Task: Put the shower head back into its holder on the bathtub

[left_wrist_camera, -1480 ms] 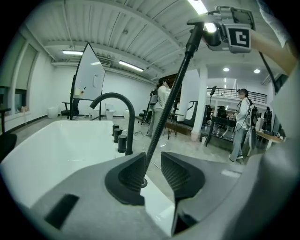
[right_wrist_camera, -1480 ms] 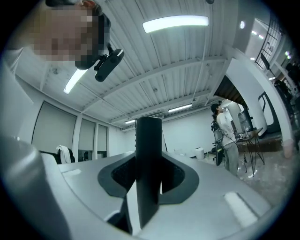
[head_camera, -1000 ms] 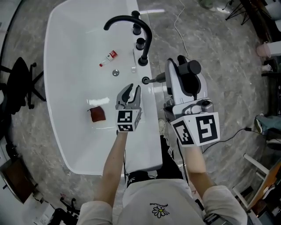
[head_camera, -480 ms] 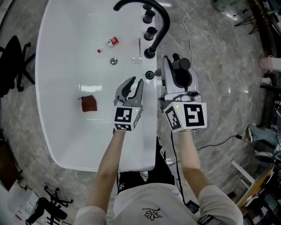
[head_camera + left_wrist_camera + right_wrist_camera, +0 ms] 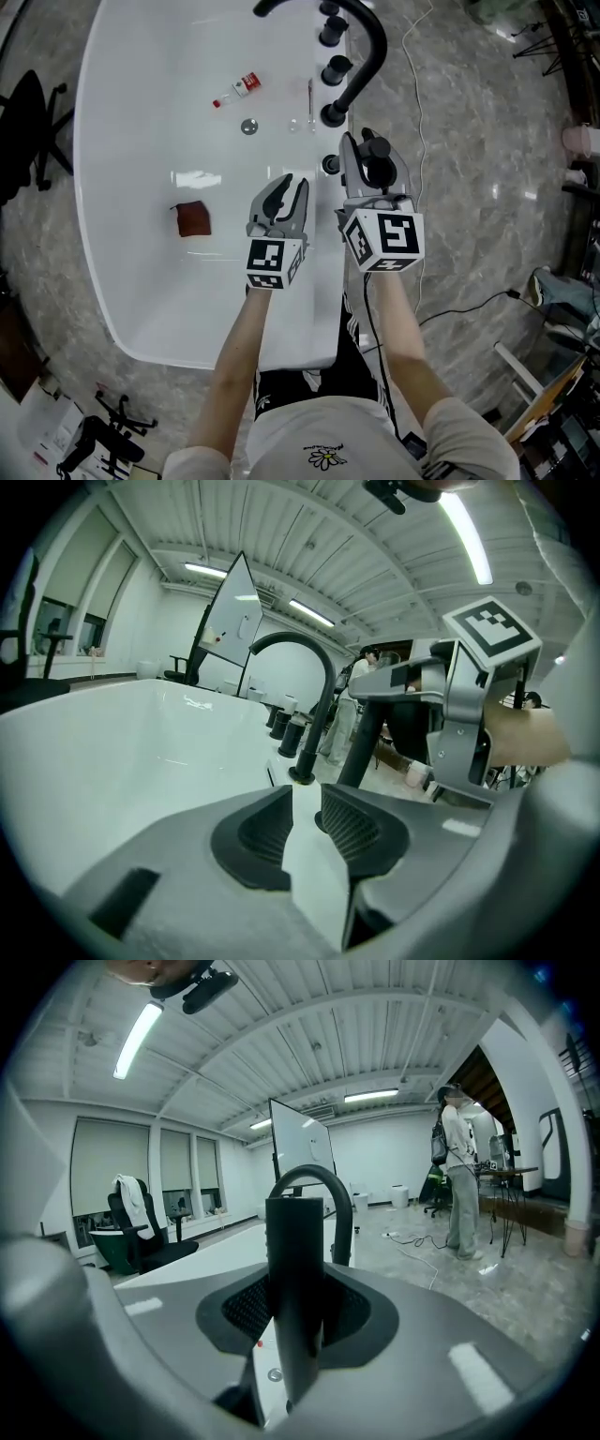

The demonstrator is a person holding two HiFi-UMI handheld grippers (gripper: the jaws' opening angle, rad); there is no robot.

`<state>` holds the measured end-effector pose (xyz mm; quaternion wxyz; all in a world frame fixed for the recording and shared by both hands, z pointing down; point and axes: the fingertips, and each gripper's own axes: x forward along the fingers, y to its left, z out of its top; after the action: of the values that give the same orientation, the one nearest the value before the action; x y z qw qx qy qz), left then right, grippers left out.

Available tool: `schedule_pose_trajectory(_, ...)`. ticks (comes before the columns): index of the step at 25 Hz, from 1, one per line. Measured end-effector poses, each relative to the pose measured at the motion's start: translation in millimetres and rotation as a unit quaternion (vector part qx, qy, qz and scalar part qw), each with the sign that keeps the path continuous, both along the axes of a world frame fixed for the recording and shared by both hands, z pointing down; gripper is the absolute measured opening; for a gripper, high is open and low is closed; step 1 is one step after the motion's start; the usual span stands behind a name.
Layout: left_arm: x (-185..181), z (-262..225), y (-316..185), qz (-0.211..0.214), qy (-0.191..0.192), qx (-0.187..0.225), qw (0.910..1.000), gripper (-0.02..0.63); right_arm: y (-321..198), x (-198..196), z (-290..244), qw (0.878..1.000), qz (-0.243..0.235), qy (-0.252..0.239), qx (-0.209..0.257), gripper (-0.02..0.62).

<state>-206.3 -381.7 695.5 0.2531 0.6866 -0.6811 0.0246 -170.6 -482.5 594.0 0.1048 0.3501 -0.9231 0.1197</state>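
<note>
The black shower head stands upright in my right gripper, whose jaws are shut on its handle. Its lower end hangs just right of the small round holder on the white bathtub's rim. In the left gripper view the handle is a dark rod slanting down behind my jaws. My left gripper hovers over the tub's right rim, left of the right one. Its jaws stand slightly apart with nothing between them.
A curved black faucet and two black knobs stand on the rim beyond the holder. In the tub lie a drain, a small red-capped bottle and a red-brown cloth. A cable runs over the marble floor at right.
My right gripper has come down with the shower head, close to the holder on the rim. The left gripper has sunk a little and stays beside it.
</note>
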Motion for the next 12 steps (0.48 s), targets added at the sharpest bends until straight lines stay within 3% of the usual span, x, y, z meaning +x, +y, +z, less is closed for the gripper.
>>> schedule_pose_trajectory(12,7,0,6,-0.002,0.007,-0.001,1.0000,0.091,24,-8,57,0.995,-0.031,0.088,0.024,0.118)
